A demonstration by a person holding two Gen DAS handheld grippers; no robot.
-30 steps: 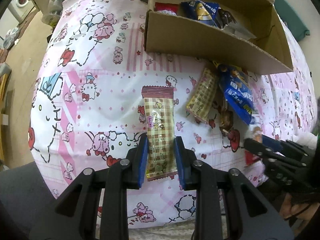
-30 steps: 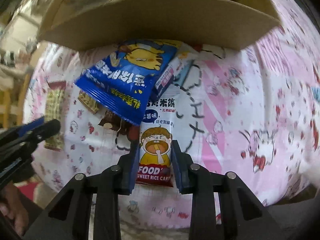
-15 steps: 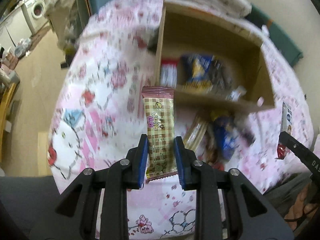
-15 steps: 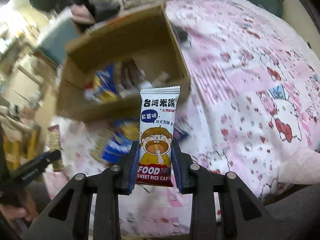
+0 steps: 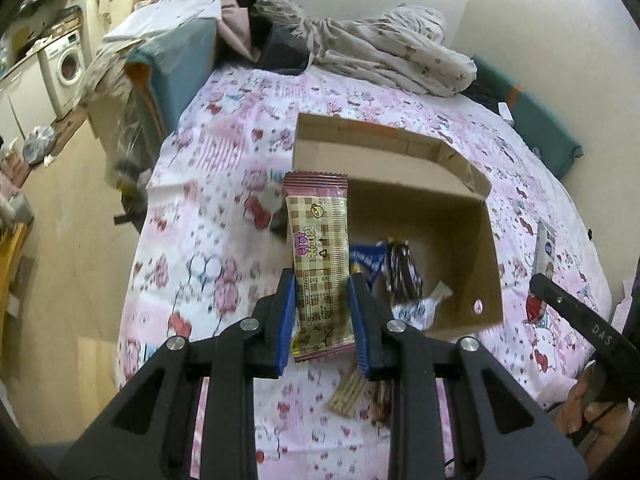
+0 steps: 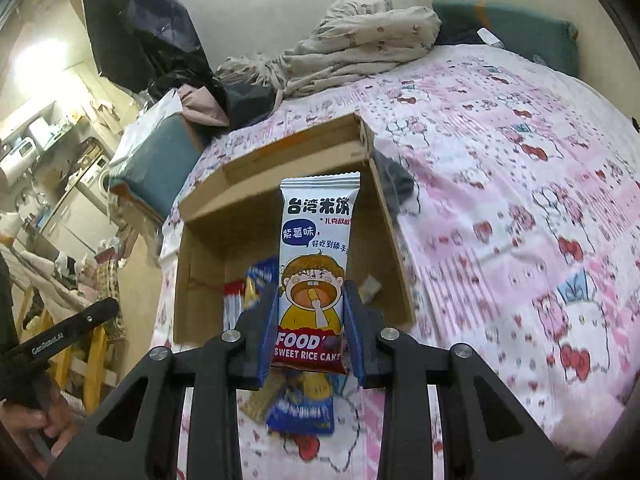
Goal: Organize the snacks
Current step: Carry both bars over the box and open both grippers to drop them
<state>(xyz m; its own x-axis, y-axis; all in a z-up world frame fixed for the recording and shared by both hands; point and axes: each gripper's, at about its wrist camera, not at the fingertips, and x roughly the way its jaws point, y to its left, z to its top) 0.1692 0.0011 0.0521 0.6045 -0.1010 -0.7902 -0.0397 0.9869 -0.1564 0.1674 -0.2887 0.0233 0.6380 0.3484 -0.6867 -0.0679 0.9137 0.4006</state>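
Observation:
My left gripper (image 5: 322,316) is shut on a brown checked snack bar (image 5: 318,256) and holds it upright above the bed, near the left wall of the open cardboard box (image 5: 460,200). My right gripper (image 6: 310,332) is shut on a white rice cake packet (image 6: 316,256) with a cartoon boy, held upright over the near edge of the same box (image 6: 200,248). Several snack packets (image 5: 400,272) lie inside the box. The right gripper and its packet (image 5: 544,248) show at the right edge of the left wrist view.
The bed has a pink cartoon-print sheet (image 6: 520,200). Loose snacks, a blue packet (image 6: 300,412) and a wafer pack (image 5: 346,392), lie on the sheet in front of the box. Crumpled bedding (image 5: 380,52) is piled behind it. The bed edge and floor (image 5: 72,240) are to the left.
Both grippers have lifted their snacks off the sheet and risen high above the bed. The box now lies below and ahead, seen from above.

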